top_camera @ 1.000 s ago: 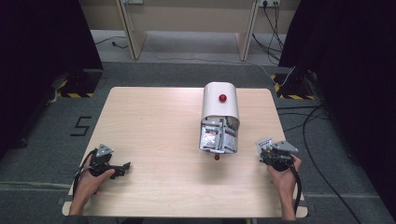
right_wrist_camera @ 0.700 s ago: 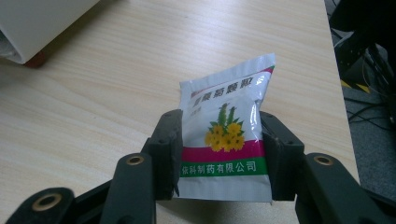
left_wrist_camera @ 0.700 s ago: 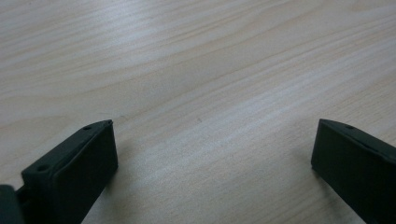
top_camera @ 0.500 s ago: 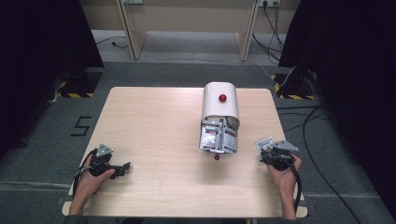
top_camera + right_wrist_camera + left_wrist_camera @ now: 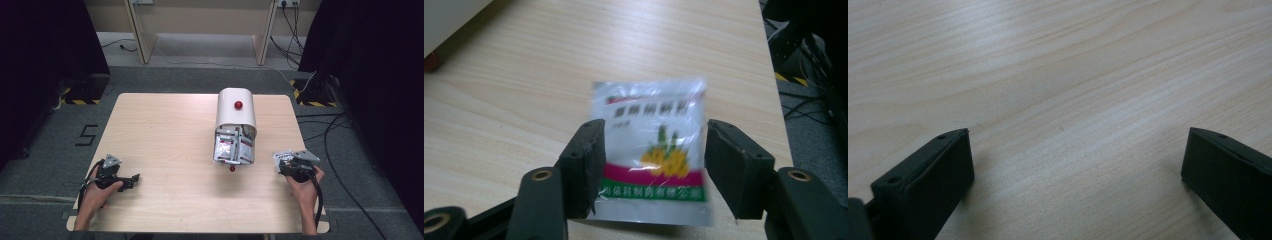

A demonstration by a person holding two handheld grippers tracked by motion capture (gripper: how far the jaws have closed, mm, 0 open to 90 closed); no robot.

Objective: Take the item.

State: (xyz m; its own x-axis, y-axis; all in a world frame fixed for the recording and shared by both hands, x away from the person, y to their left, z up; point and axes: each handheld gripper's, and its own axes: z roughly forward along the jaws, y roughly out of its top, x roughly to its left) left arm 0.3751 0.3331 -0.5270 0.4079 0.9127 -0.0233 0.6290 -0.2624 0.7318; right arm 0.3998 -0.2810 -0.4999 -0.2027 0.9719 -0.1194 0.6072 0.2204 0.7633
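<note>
Right gripper (image 5: 651,165) is down at the near right corner of the table (image 5: 165,125), and there's a small packet (image 5: 654,150) sitting right between its jaws. The jaws stand apart, one on either side of the packet, flanking its lower half; whether the pads (image 5: 591,165) actually touch its edges is hard to tell, though a thin gap seems to show on the right side. The packet is clear plastic with printed lettering, a yellow picture and red and green bands near its bottom edge, and it looks slightly blurred. From the high view the packet (image 5: 283,156) shows as a pale patch just ahead of the right gripper (image 5: 295,165), near the table's right edge and just to the right of the white container (image 5: 235,107), which lies with more packets spilling from its open end. Over on the near left, the left gripper (image 5: 1075,165) has its jaws wide apart over bare wood, well away from everything.
</note>
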